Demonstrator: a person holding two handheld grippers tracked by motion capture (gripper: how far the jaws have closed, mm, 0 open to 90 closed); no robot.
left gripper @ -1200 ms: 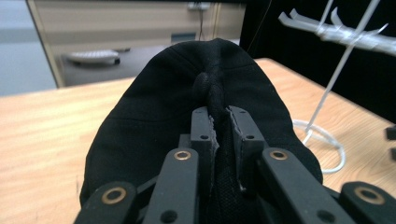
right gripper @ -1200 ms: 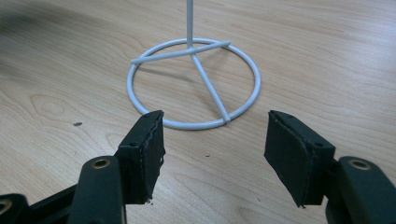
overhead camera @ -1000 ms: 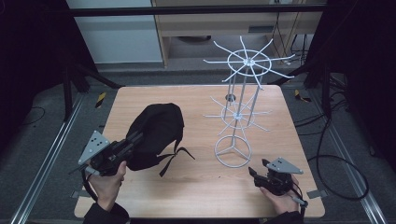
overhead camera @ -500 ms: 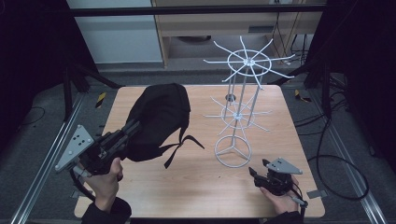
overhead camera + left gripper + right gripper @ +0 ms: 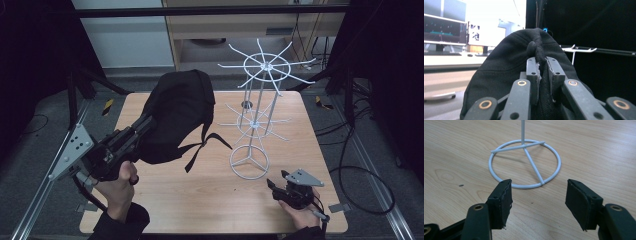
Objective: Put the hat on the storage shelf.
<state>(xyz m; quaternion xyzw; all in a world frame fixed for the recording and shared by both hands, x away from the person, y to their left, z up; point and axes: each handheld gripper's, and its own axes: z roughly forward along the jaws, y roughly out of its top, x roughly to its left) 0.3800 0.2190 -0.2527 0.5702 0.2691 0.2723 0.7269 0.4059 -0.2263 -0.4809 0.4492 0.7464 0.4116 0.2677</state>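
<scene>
The left claw (image 5: 145,125) pinches the black cap (image 5: 175,112), lifted above the table (image 5: 200,200) at 9 o'clock of the rack (image 5: 257,100). Hanging probably remains. The right claw (image 5: 536,202) rests spread.

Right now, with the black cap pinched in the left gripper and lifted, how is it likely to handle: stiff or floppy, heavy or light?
Probably floppy: the black cap bunches where the left gripper pinches its fabric, and its straps dangle loose. Likely light, since a single small pinch holds it off the table. The loose straps could snag on the white wire rack nearby.
</scene>
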